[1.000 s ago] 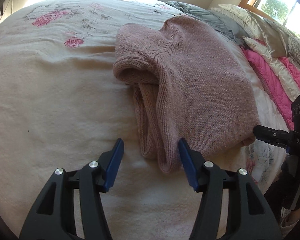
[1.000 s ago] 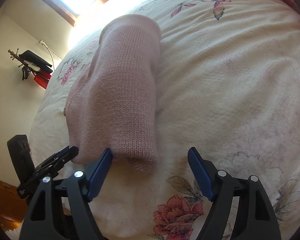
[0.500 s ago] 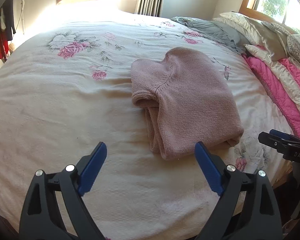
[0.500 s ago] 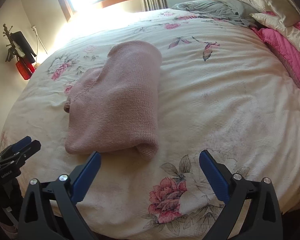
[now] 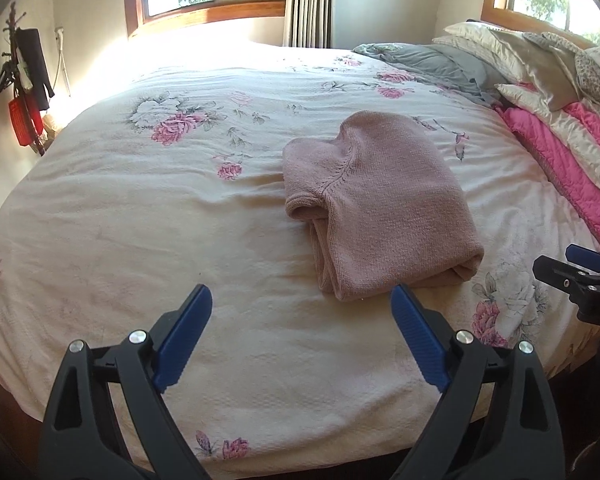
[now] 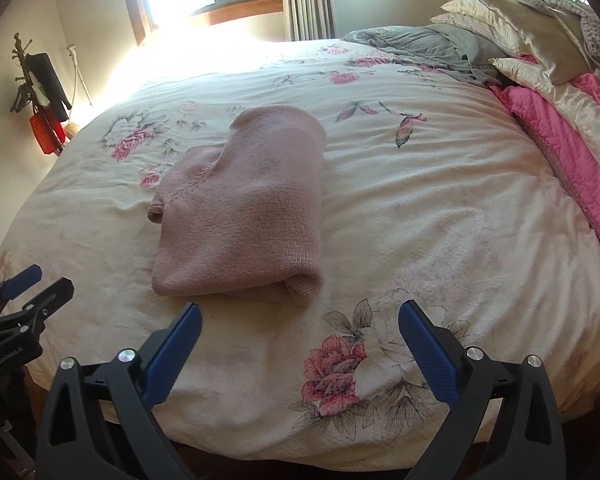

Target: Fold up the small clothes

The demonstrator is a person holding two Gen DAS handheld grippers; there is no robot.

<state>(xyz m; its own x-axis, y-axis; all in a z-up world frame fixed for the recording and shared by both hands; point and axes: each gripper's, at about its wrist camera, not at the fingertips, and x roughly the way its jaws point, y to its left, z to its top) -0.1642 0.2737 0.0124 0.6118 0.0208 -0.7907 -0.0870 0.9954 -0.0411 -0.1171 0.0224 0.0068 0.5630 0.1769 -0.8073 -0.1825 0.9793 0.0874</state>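
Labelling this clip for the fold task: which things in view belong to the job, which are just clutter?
Job:
- folded pink knit sweater
- left gripper, open, empty
- right gripper, open, empty
- floral bedspread, the work surface

Lying about:
- grey blanket
- pillows
- pink quilt
- curtain
- wall hooks with hanging items

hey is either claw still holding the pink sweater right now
No. The left claw and right claw both stand open, short of the folded pink sweater lying free on the bedspread.
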